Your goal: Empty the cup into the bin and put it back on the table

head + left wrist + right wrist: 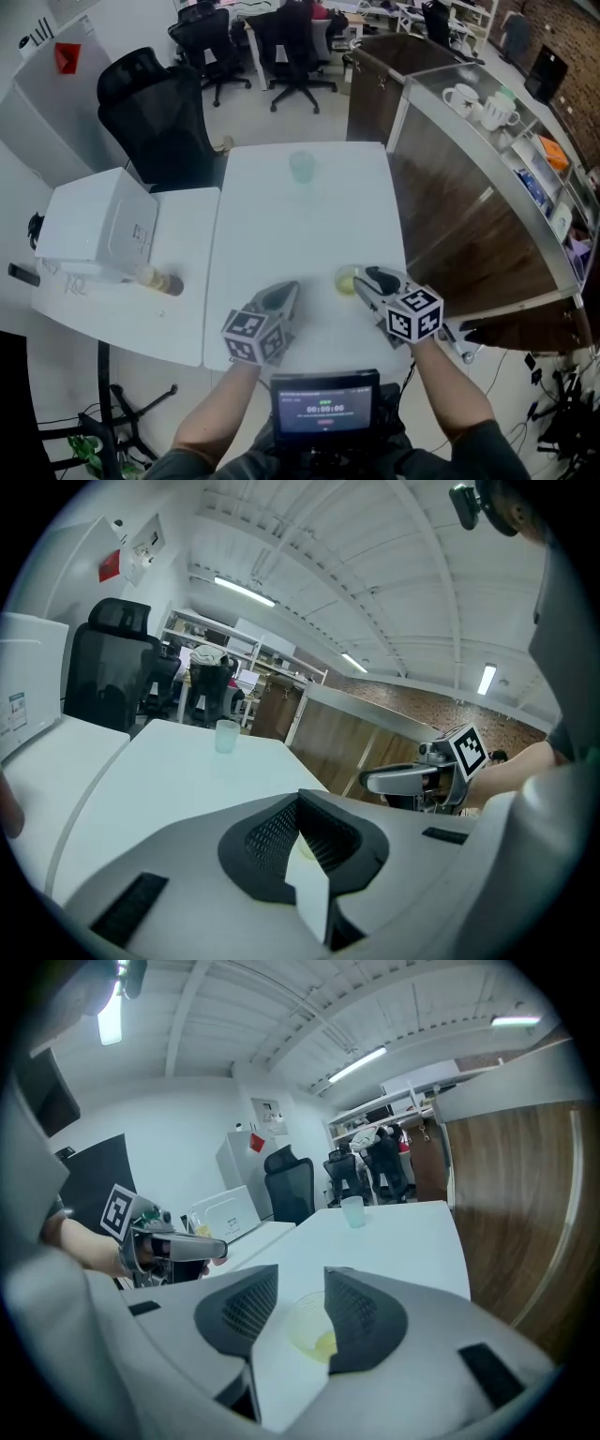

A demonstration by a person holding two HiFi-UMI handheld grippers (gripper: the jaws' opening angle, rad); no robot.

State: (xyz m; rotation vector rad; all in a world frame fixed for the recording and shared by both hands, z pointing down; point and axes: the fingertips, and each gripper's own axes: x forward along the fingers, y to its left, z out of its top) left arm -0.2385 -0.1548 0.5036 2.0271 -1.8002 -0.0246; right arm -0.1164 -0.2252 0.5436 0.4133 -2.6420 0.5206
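A small clear cup (347, 279) with a yellowish bit at its bottom stands on the white table (281, 225), near the front edge. My right gripper (366, 277) is right behind it. In the right gripper view the cup (314, 1330) sits in the gap between the spread jaws of the gripper (300, 1274), and the left pad is not pressing on it. My left gripper (284, 292) hovers beside it on the left, and its gripper (300, 799) has its pads together, with nothing held. A second, pale green cup (302, 167) stands far back on the table.
A white box (103, 225) and a small bottle (155, 278) lie on the lower side table at left. A black office chair (155, 112) stands behind it. A wooden counter (450, 187) with mugs (464, 98) runs along the right. No bin shows.
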